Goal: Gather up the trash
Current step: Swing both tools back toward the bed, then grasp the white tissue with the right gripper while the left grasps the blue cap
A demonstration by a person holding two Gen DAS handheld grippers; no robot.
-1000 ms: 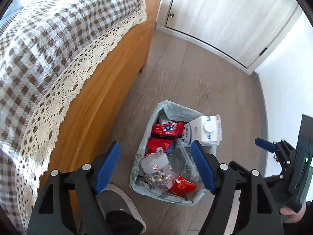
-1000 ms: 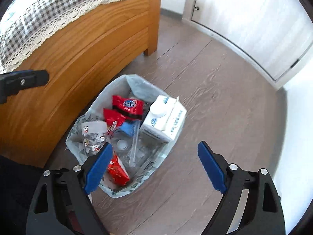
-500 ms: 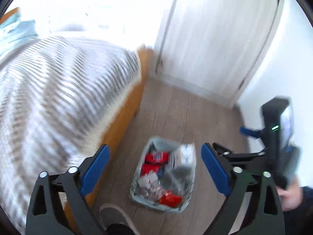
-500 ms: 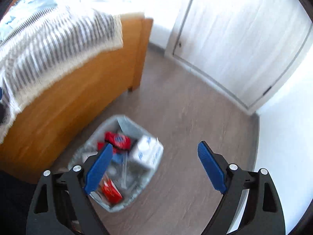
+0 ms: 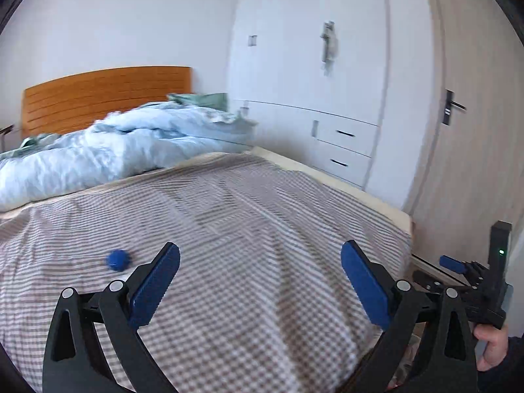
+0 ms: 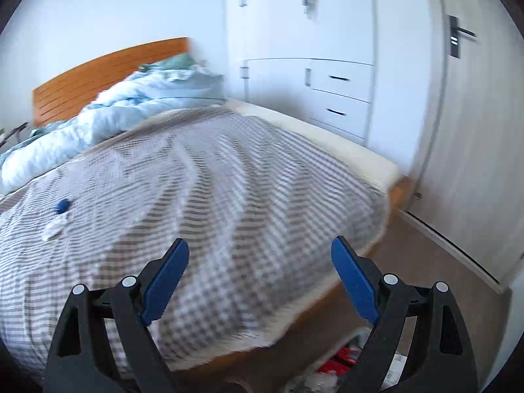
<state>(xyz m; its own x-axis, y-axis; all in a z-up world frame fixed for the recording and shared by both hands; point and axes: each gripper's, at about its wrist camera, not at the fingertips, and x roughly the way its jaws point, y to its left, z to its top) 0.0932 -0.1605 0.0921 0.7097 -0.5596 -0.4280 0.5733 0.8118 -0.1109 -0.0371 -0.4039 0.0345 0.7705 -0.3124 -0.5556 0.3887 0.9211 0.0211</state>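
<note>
Both grippers point out over the bed point(image 5: 249, 229), frames motion-blurred. Left gripper point(image 5: 260, 281): jaws released, spread wide, nothing between them, only checked bedspread point(image 6: 229, 190) behind. Right gripper point(image 6: 259, 273): jaws also released and empty; it shows in the left wrist view too, at the far right edge, held by a hand point(image 5: 491, 347).

Trash left on the bed: small blue ball-like thing point(image 5: 118, 260) lying on the bedspread, just left of the left gripper's left finger; in the right wrist view the same blue thing point(image 6: 62, 205) lies far left, with a pale crumpled scrap point(image 6: 54, 227) just below it, too blurred to name.

Trash bag point(image 6: 330, 370) sits on the floor at the foot of the bed, seen at the bottom edge of the right wrist view between the gripper's arms: red wrappers and pale bits inside, mostly hidden.

Light blue duvet point(image 5: 114, 144) bunched near the wooden headboard point(image 5: 104, 95). White wardrobe point(image 5: 311, 82) with drawers beyond the bed.
</note>
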